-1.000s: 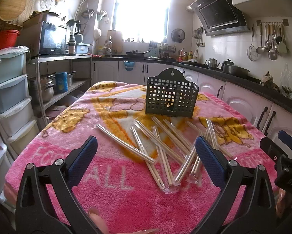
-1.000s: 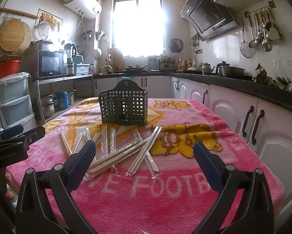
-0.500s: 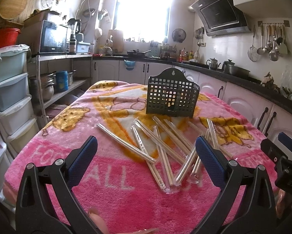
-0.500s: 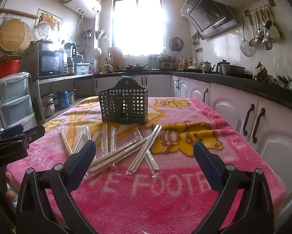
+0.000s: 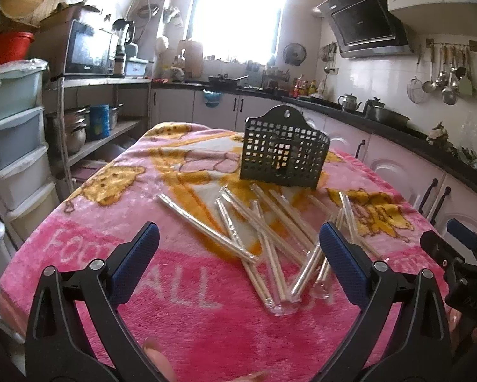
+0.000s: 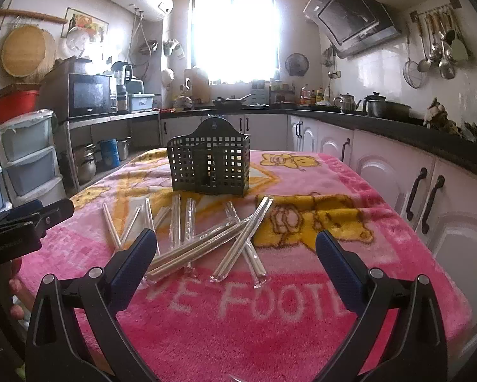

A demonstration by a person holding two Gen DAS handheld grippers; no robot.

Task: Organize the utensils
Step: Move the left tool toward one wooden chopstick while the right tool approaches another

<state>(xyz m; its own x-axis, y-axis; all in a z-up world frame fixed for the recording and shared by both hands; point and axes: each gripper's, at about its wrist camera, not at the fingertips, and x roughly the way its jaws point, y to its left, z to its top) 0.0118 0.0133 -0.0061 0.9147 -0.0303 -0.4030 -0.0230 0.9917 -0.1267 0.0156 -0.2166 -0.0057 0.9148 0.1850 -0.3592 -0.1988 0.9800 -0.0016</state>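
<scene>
Several pairs of chopsticks in clear wrappers [image 5: 270, 238] [image 6: 206, 242] lie scattered and crossed on a pink blanket-covered table [image 5: 190, 318] [image 6: 270, 318]. Behind them stands a dark perforated utensil basket [image 5: 283, 156] [image 6: 209, 165], upright and with nothing seen inside. My left gripper [image 5: 238, 248] hovers open above the near side of the pile, nothing between its blue pads. My right gripper [image 6: 236, 250] is open too, just short of the chopsticks' near ends. Each gripper shows at the edge of the other's view: the right one [image 5: 461, 254], the left one [image 6: 25, 219].
Plastic drawer units [image 5: 12, 146] and a metal shelf with pots [image 5: 88, 127] stand left of the table. White cabinets under a dark counter [image 6: 413, 172] run along the right. Ladles hang on the wall [image 5: 445, 73]. A person's fingers [image 5: 158, 363] show at the bottom edge.
Both grippers stay open and nearly still. The left view has tilted slightly, and the chopsticks and basket lie as before.
</scene>
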